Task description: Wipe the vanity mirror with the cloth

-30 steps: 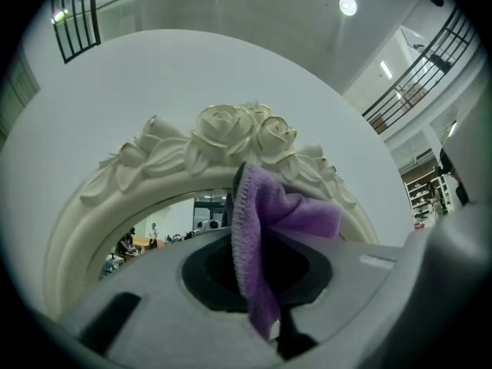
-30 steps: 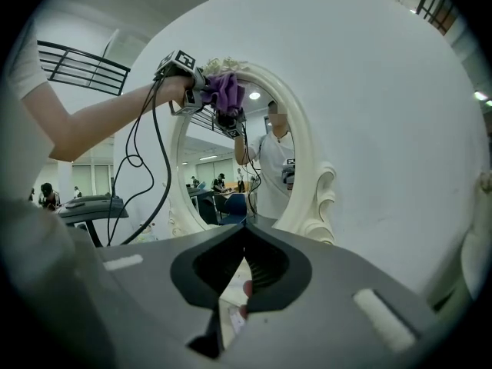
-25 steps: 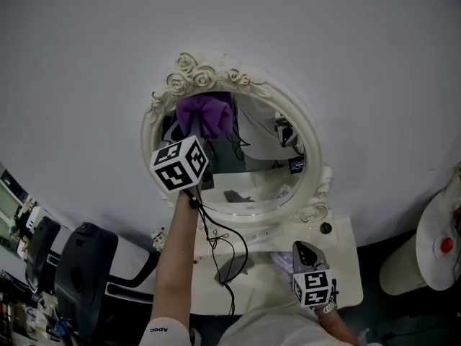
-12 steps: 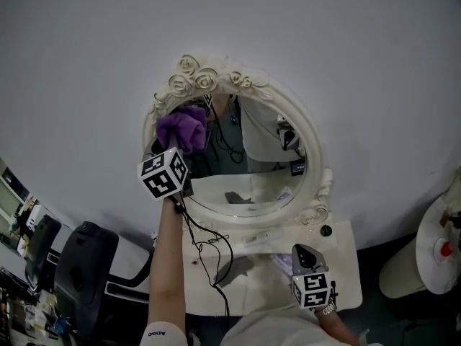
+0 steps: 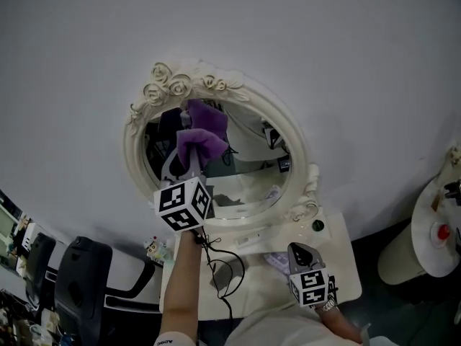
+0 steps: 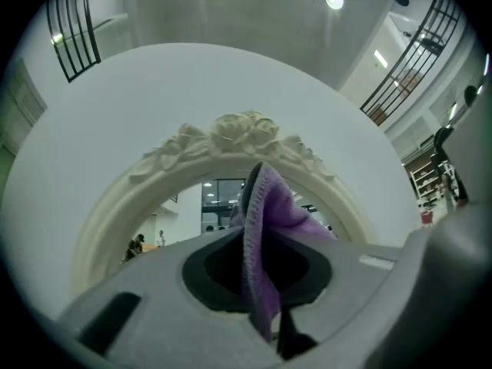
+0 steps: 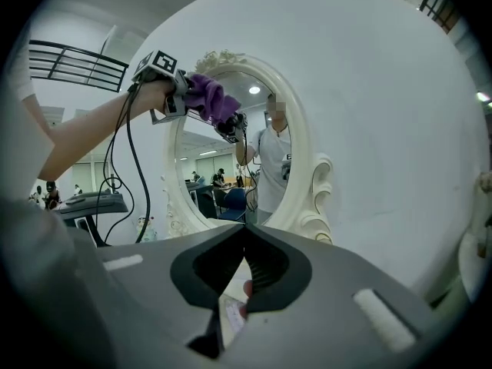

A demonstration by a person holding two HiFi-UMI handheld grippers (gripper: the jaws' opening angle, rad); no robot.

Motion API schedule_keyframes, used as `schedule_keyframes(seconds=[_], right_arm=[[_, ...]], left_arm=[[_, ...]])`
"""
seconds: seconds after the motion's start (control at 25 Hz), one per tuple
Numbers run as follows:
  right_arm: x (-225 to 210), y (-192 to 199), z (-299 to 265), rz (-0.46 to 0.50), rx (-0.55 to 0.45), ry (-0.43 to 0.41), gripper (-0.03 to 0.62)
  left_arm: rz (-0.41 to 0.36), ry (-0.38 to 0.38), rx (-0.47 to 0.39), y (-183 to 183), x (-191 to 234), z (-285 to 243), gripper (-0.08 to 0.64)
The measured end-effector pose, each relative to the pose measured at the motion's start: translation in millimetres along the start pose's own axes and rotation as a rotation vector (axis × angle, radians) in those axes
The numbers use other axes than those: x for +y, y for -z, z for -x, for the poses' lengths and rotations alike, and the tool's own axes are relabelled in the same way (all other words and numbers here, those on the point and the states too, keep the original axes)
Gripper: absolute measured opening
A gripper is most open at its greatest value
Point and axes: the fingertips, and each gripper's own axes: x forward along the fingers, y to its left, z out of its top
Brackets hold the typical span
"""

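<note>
Since the last frame the left gripper [image 5: 189, 168] carries the cloth [image 5: 202, 143] rightward across the mirror [image 5: 162, 89], jaws clamped on it. Right gripper [image 5: 300, 251] sits near, closed, empty. Risk: hard pressing drags the cloth free.

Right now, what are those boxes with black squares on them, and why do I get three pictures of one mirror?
There is no robot here. A person holds a grabbing tool in each hand, and the patterned boxes are part of those tools. One picture comes from a camera on the person's head, looking down. The other two come from cameras riding on each tool, looking along its jaws. The left gripper has its jaws shut on a purple cloth, up at the glass of the vanity mirror. The right gripper hangs low over the small white table, jaws together, nothing in them. A black cable trails over that table.
</note>
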Motion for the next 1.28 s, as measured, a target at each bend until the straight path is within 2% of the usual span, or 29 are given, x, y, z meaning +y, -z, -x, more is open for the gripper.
schedule_keyframes(seconds=[0.12, 0.24, 0.48, 0.64, 0.84, 0.96, 1.28], right_arm=[[-9, 0, 3, 0.001, -0.002, 0.032, 0.008], [-19, -1, 11, 0.004, -0.005, 0.074, 0.008], [-53, 3, 33, -0.036, -0.014, 0.190, 0.008], [-67, 5, 41, -0.065, -0.020, 0.234, 0.008], [-50, 6, 31, -0.045, -0.001, 0.186, 0.008], [-34, 8, 22, -0.021, 0.011, 0.145, 0.008], [-8, 12, 4, 0.009, 0.034, 0.075, 0.008]], left_arm=[[0.043, 0.095, 0.010, 15, -52, -16, 0.040], [0.078, 0.140, 0.033, 35, -90, -35, 0.040], [0.058, 0.146, 0.028, 53, -131, -52, 0.040], [0.054, 0.154, 0.020, 51, -136, -51, 0.040], [0.052, 0.112, 0.041, 53, -102, -47, 0.040], [0.025, 0.075, 0.052, 58, -73, -40, 0.041], [0.002, -0.105, 0.083, 70, 36, -15, 0.041]])
